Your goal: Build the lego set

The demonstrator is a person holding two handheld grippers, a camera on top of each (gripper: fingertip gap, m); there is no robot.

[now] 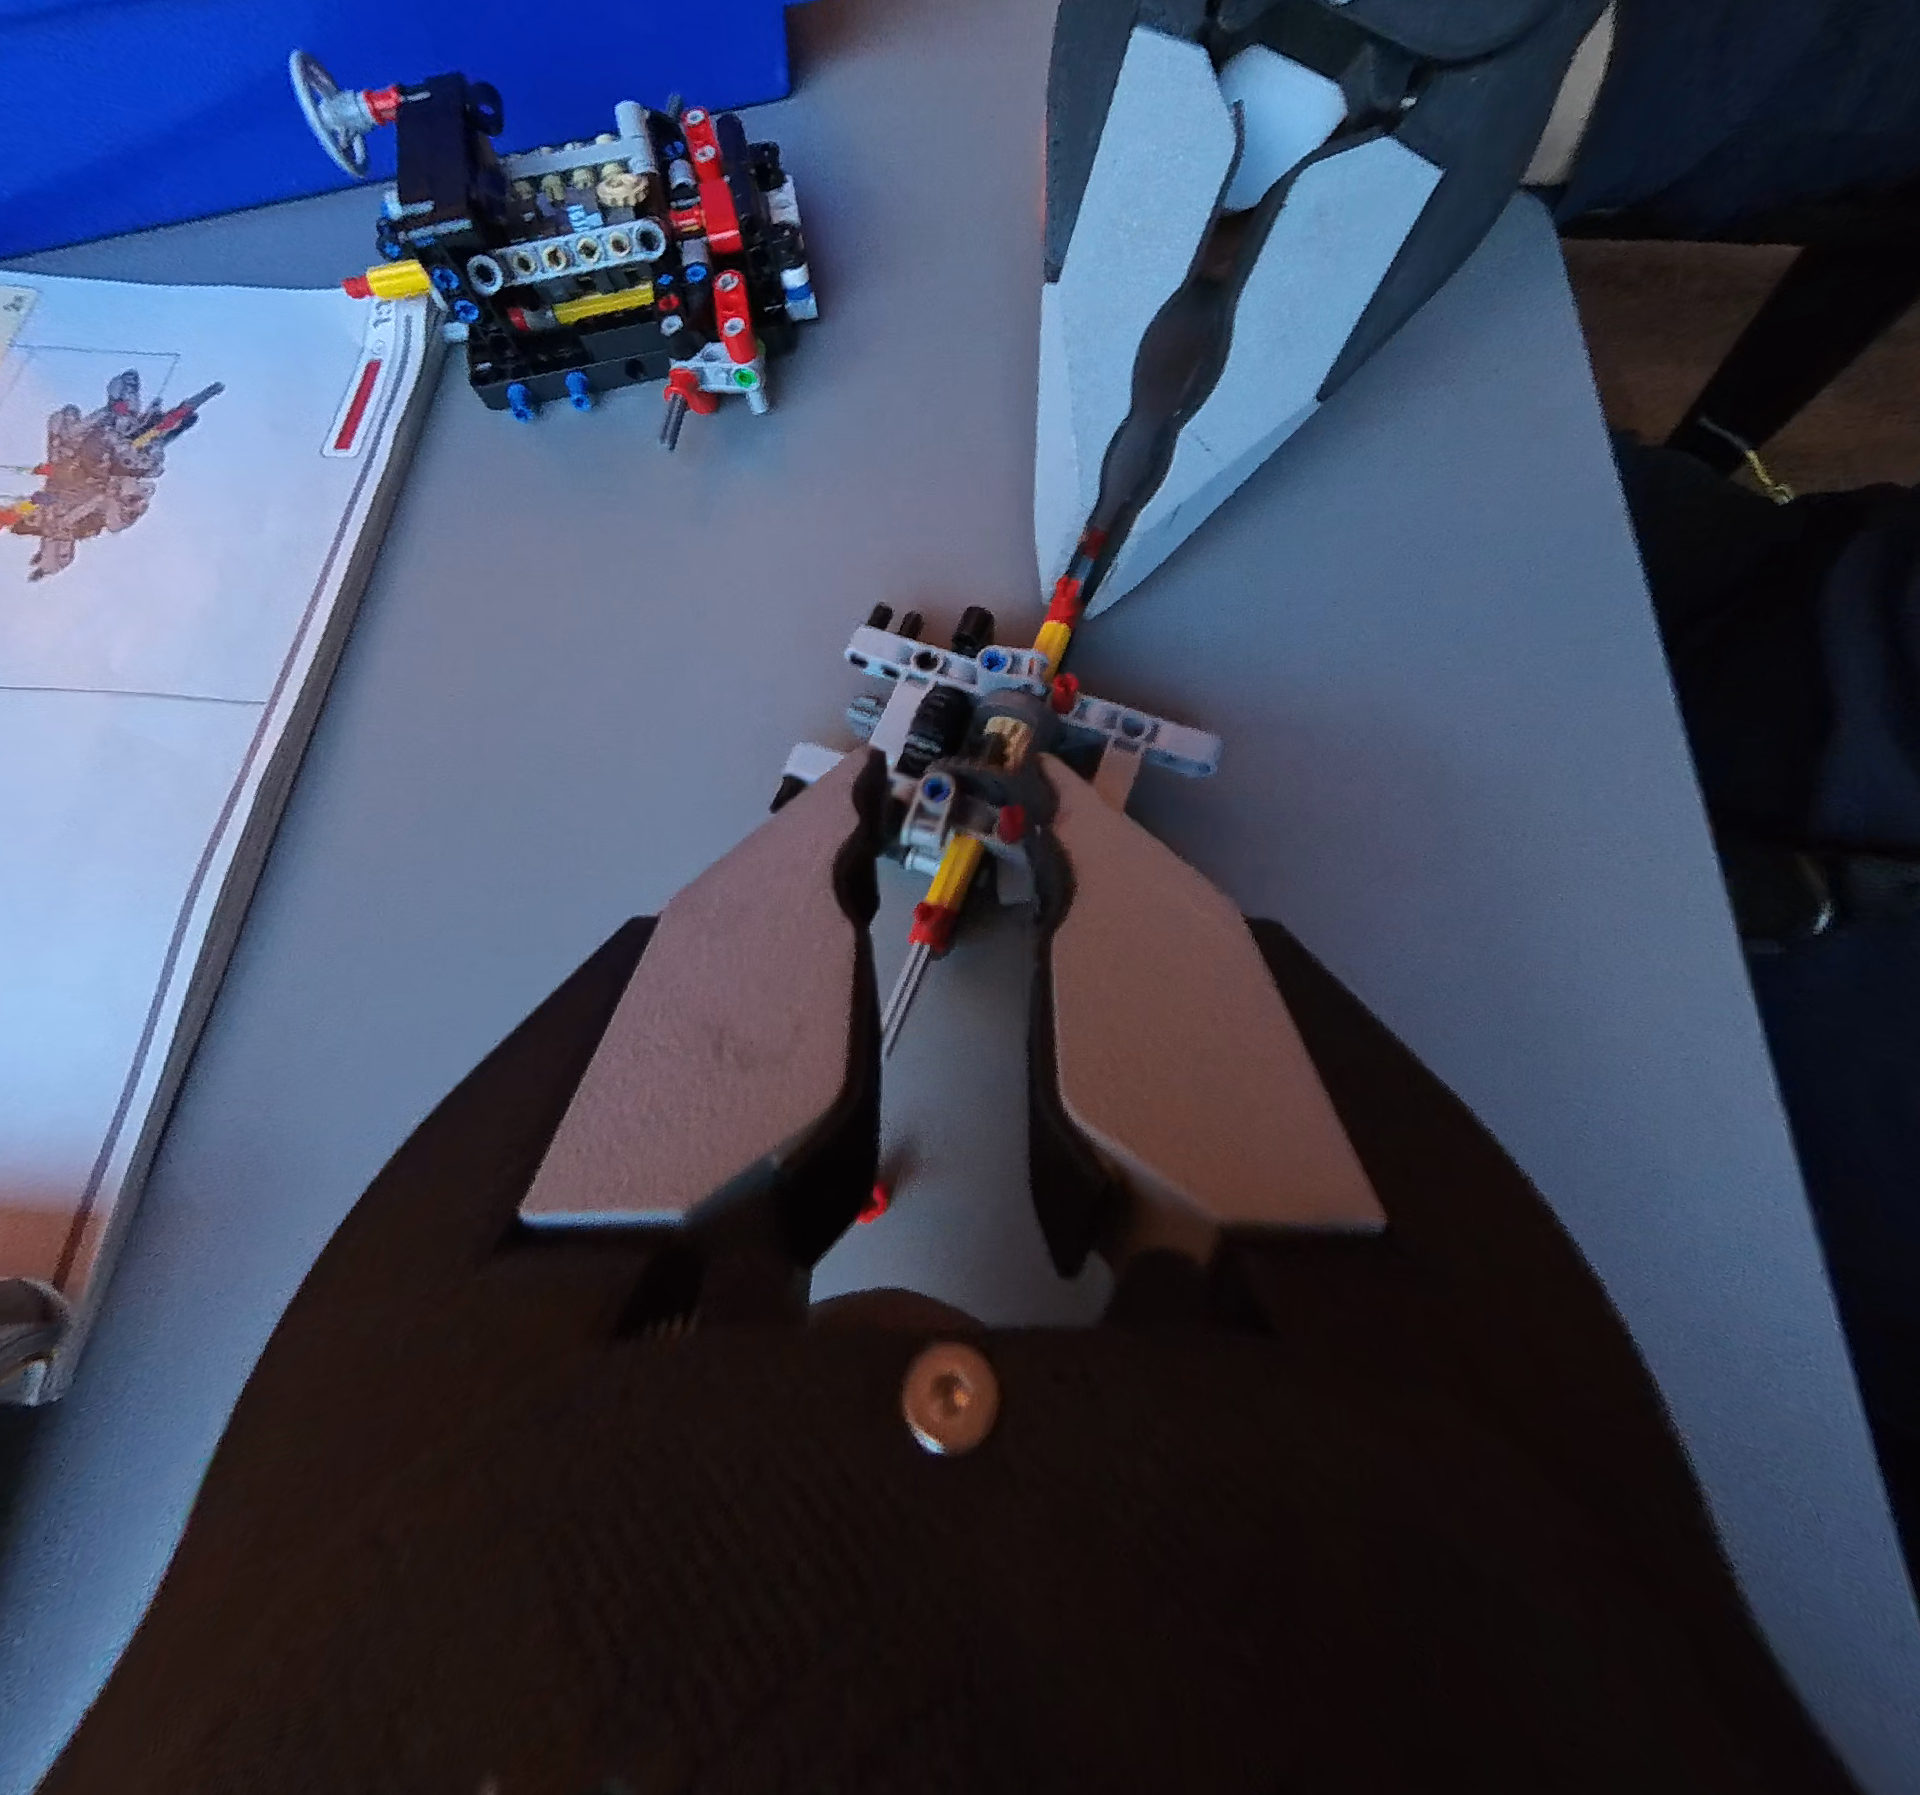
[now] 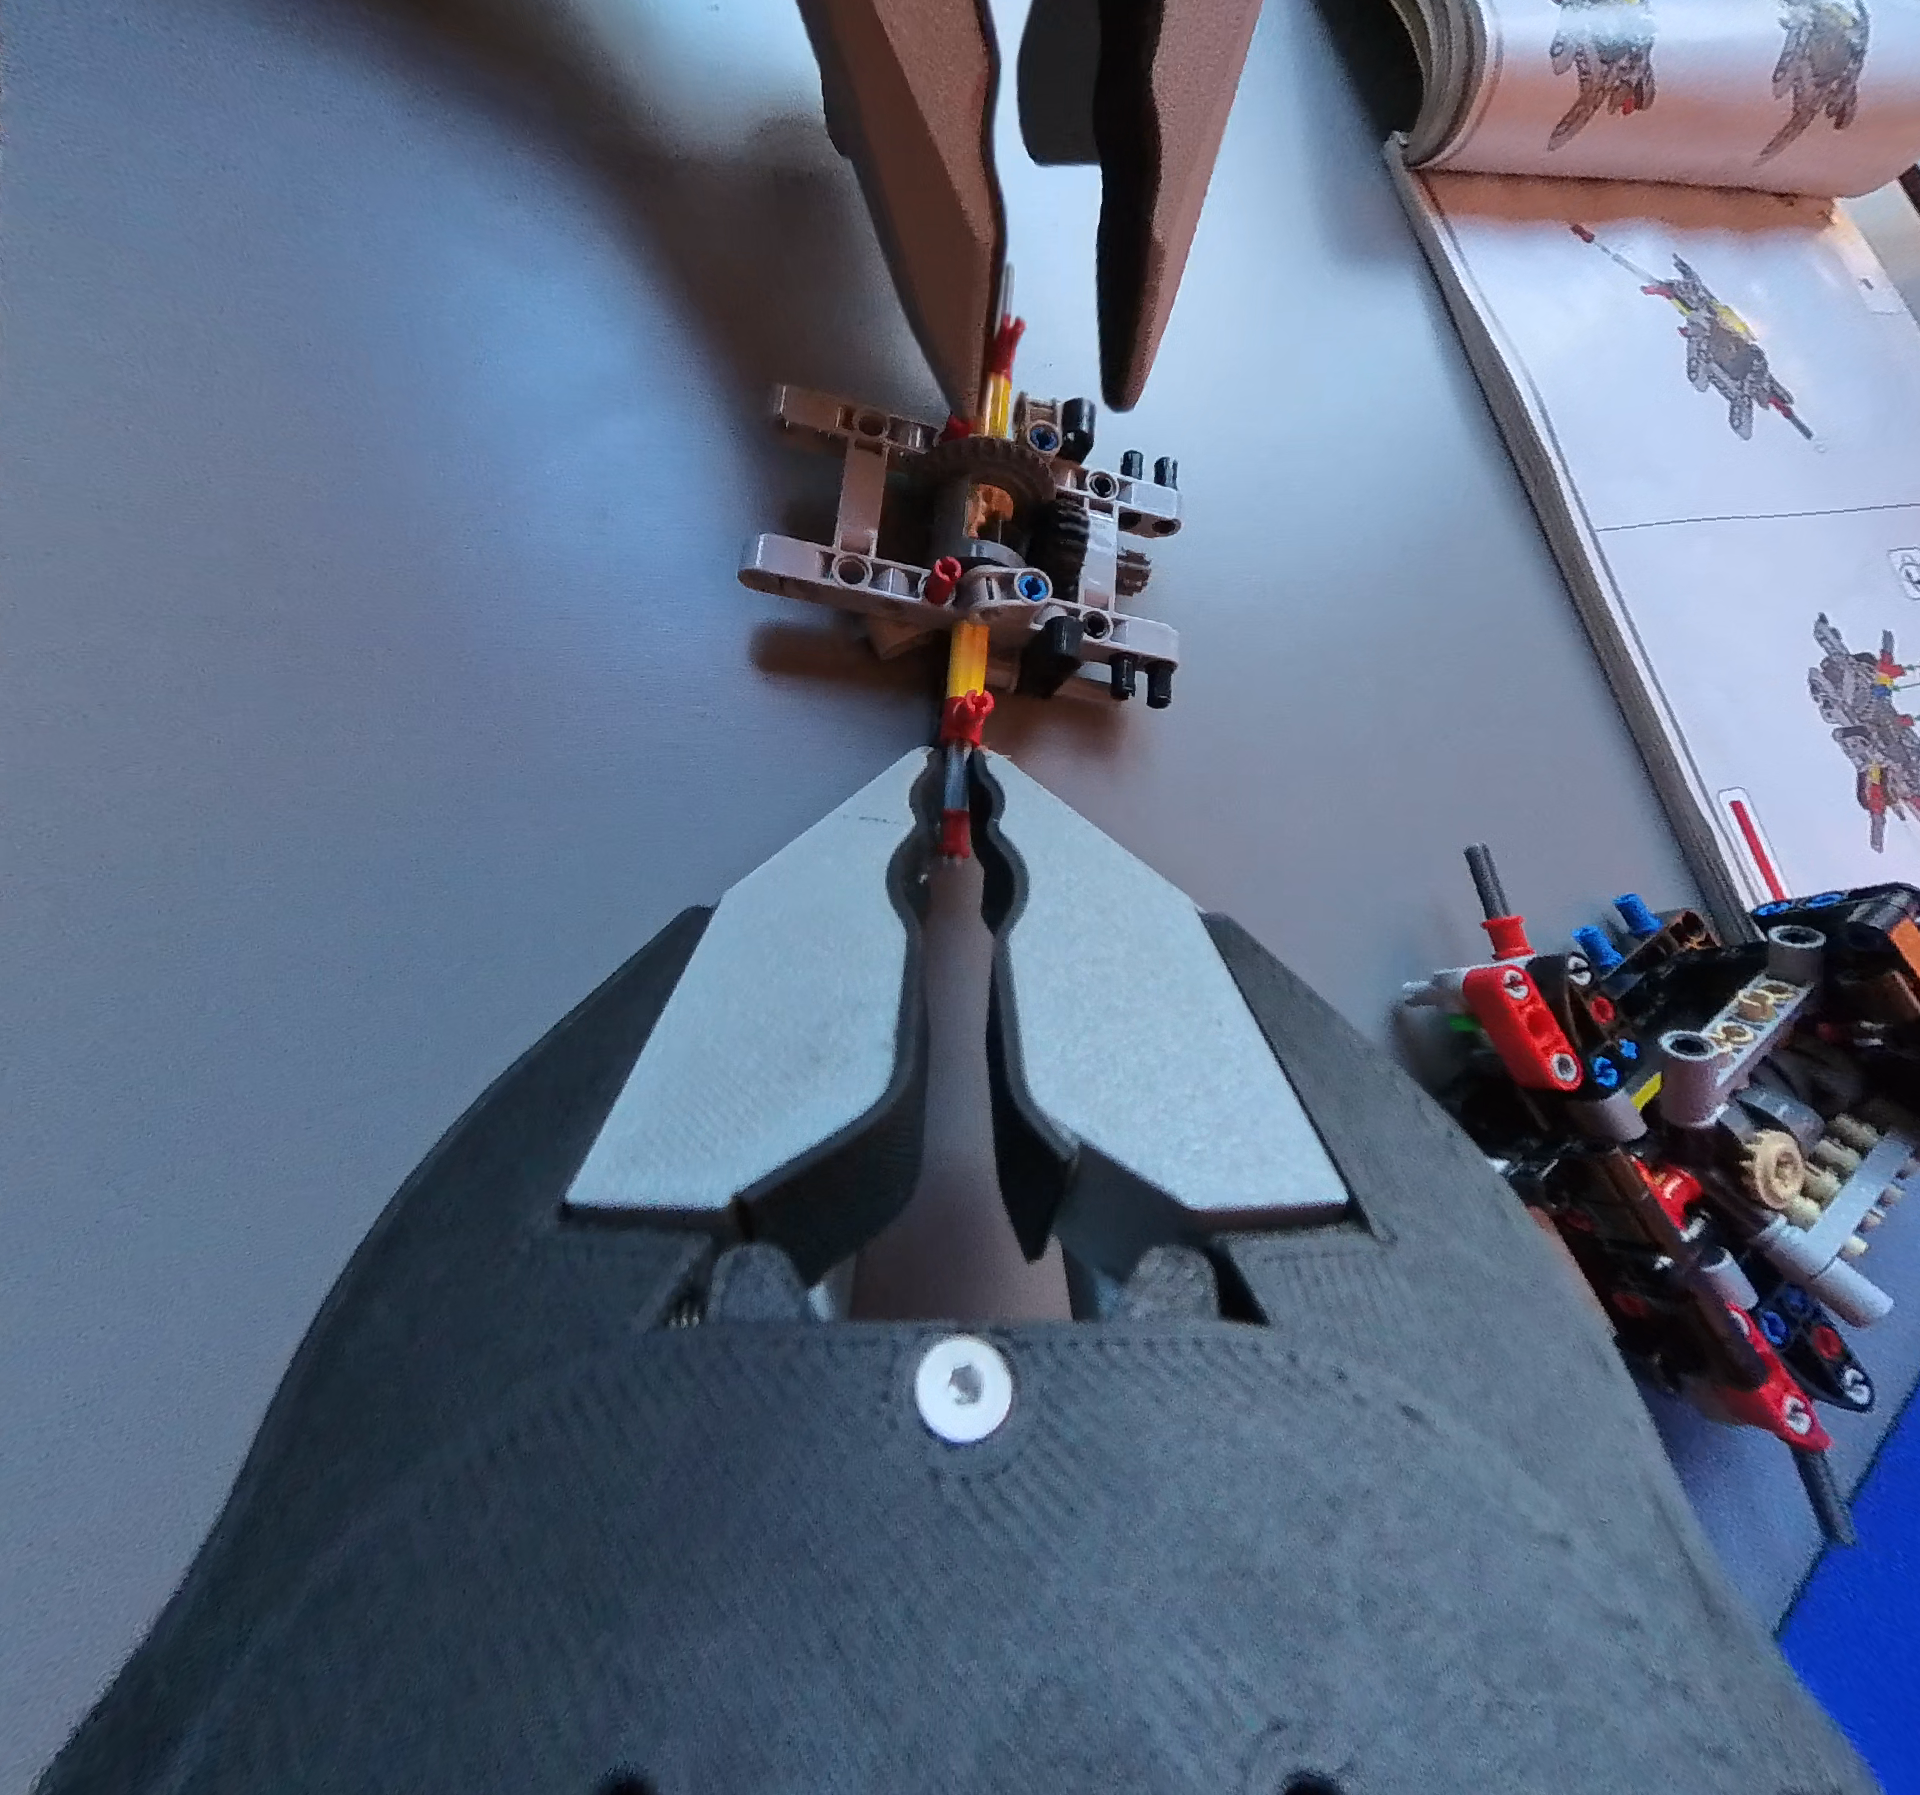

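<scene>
**Two grippers on one small brick assembly, opposite ends**

One small grey brick assembly (image 1: pixel 987 717) sits on the grey table (image 1: pixel 623 706), dead centre in my left wrist view. A single thin axle runs through it, carrying yellow sleeves and red bushes at both ends.

My left gripper (image 1: pixel 961 815) comes in from 6 o'clock. Its two tan fingers (image 1: pixel 790 872) straddle the near part of the assembly, one on each flank. They look closed against it, though blur keeps me from confirming pad contact.

My right gripper (image 2: pixel 958 789) is clenched on the far axle end (image 2: pixel 956 779). Both grey fingers (image 2: pixel 831 914) pinch the dark shaft just short of a red bush. In the left view it enters from 1 o'clock.

Outward: one larger brick model (image 1: pixel 603 259), black, red and grey with a grey wheel on its side, stands at 11 o'clock, well apart. One open instruction booklet (image 1: pixel 187 602) lies at 9 o'clock, its corner just beside that model. One blue bin (image 1: pixel 416 0) sits at 11 o'clock, beyond the model.
</scene>
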